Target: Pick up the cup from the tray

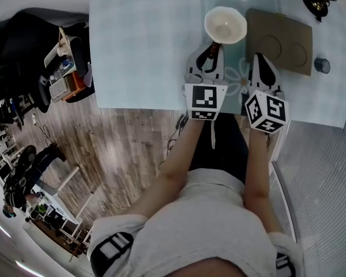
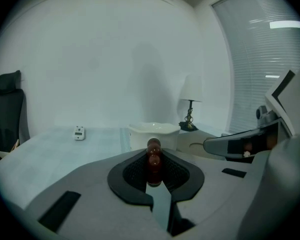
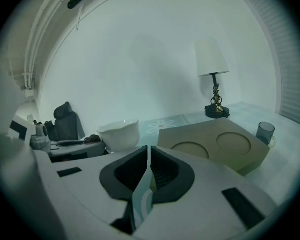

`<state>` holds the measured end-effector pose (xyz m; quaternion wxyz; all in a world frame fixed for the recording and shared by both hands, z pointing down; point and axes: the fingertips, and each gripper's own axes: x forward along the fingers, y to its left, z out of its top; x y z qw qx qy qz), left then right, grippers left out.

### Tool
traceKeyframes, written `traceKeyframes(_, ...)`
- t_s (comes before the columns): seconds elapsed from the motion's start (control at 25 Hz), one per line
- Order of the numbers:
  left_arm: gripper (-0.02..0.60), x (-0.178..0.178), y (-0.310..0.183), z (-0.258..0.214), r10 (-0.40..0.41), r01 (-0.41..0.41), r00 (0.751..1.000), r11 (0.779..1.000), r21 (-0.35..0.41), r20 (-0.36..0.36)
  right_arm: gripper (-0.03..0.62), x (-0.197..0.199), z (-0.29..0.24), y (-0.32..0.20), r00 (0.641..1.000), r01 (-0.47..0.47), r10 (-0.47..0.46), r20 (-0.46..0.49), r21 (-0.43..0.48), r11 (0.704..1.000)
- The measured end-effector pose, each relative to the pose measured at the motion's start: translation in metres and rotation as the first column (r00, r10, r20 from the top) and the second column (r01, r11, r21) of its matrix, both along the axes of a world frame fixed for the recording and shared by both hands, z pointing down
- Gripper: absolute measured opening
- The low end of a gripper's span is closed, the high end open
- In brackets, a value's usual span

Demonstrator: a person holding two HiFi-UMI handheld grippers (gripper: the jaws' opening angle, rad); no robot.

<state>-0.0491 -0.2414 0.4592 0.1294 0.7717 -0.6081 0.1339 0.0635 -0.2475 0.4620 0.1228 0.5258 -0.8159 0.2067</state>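
On the counter the tray stands empty. The white cup is just left of it, its brown beaded handle pinched in the left tongs. That narrow hold could let the cup swing or slip. The right tongs are closed, empty.

Grey short-sleeved shirt, black-and-white striped cuffs; beyond the shirt, grey left gripper and right gripper, black pads, white black-marked cubes.

You stand before a plain white wall, with window blinds at your right. A table lamp stands on the table; the floor seems wooden, and a black office chair stands left.
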Motion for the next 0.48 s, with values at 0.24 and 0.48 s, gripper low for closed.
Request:
traceKeyframes(0.24, 0.035, -0.005, -0.002, 0.025, 0.001, -0.001, 1.000, 0.999, -0.042, 0.008, 0.023, -0.014, 0.014, 0.001, 1.000, 0.029, -0.029, -0.010, -0.029, 0.999)
traceKeyframes(0.48, 0.035, -0.005, -0.007, 0.032, 0.005, -0.005, 1.000, 0.999, -0.042, 0.008, 0.023, -0.016, 0.022, -0.002, 0.999, 0.041, -0.041, -0.012, -0.042, 0.998)
